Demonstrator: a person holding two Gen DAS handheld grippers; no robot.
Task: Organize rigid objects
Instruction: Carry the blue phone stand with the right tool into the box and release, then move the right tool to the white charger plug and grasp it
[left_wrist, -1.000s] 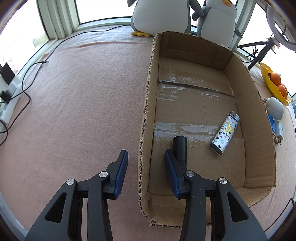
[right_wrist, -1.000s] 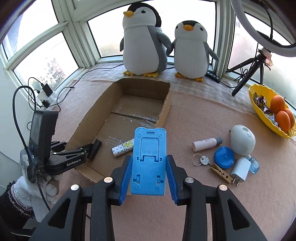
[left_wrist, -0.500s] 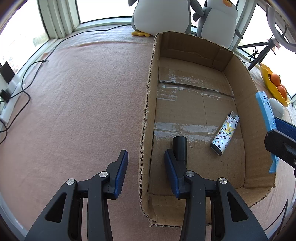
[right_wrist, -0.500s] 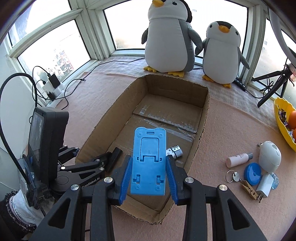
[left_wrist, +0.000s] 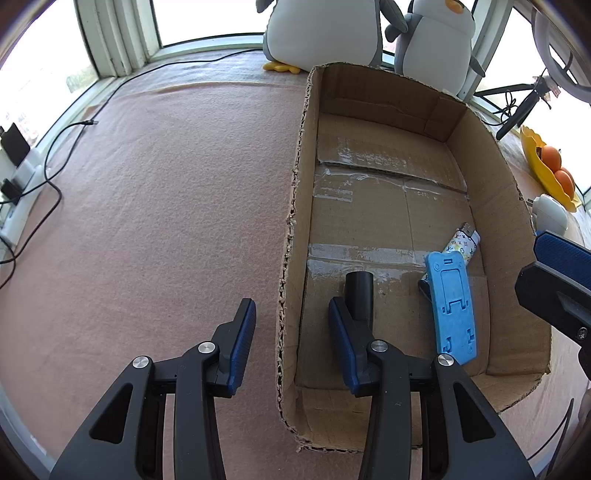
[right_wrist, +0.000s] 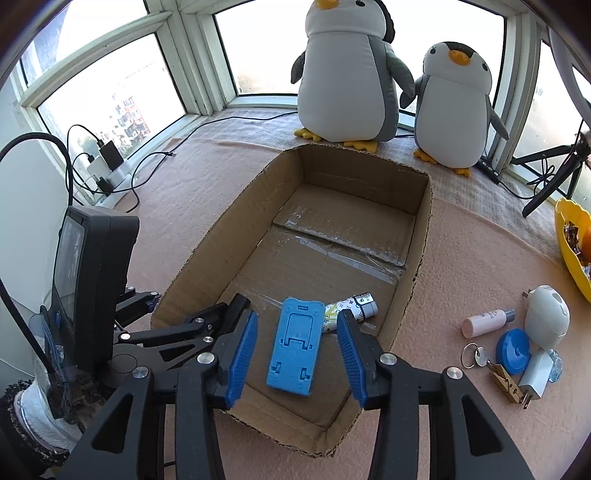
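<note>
Nearest the right camera, the right gripper (right_wrist: 297, 316) is hovering over the near end of the box (right_wrist: 421, 236). Its jaws have just been opening and are standing released, with the blue stand (right_wrist: 295, 350) lying flat on the box floor between them, clear of both pads. The placing step looks to be finishing, with the stand in the box and its far end overlapping the lighter (right_wrist: 360, 304). Beside it, the left gripper (left_wrist: 291, 308) is straddling the box's left wall with its fingers apart, gripping nothing. The cardboard is passing between them without visible contact, and a black tube (left_wrist: 358, 291) is lying at the inner fingertip. The next move probably calls for lifting the right gripper straight up, clear of the wall, then swinging right to the loose items waiting on the cloth: a pink bottle (right_wrist: 487, 322), keys (right_wrist: 476, 356), a clothespin (right_wrist: 506, 382), a blue lid (right_wrist: 513, 350) and a charger (right_wrist: 535, 374). The bottle looks the easiest to grasp across its width. As for writing, the lighter is showing a monogram print too small to read, and the lettering on the left gripper's arm is not legible. Farther back, two penguins (right_wrist: 347, 70) are sitting by the window.
</note>
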